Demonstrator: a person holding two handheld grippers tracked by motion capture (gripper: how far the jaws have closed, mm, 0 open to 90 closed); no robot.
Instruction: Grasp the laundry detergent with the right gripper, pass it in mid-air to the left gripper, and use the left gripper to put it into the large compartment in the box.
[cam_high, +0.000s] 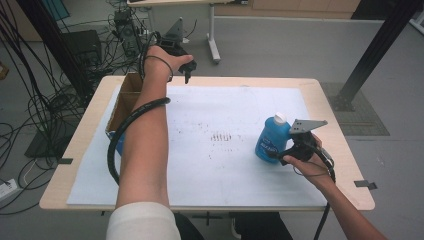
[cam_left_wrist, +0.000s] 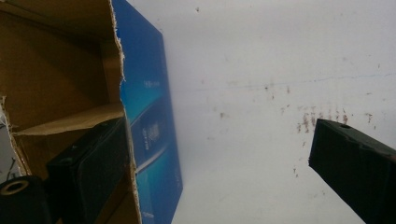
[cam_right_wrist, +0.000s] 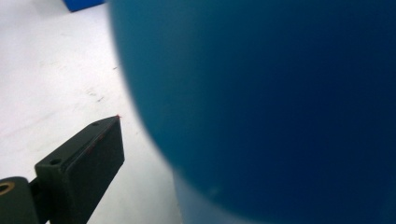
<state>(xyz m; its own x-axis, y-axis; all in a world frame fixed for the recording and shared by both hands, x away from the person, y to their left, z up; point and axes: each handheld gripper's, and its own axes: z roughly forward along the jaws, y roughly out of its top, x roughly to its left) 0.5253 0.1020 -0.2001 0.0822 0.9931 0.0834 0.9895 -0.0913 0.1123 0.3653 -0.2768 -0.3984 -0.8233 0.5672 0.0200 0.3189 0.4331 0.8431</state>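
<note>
The blue plastic bottle with a white cap (cam_high: 273, 139) stands upright on the right half of the white-covered desk (cam_high: 225, 165), wide bare sheet to its left. The right gripper (cam_high: 284, 154) is at its base — whether it clamps cannot be told. The left gripper (cam_high: 187, 75) hangs at the far desk edge, jaws spread wide, beside the open brown cardboard box (cam_high: 125, 102) — one jaw inside its torn wall.
</note>
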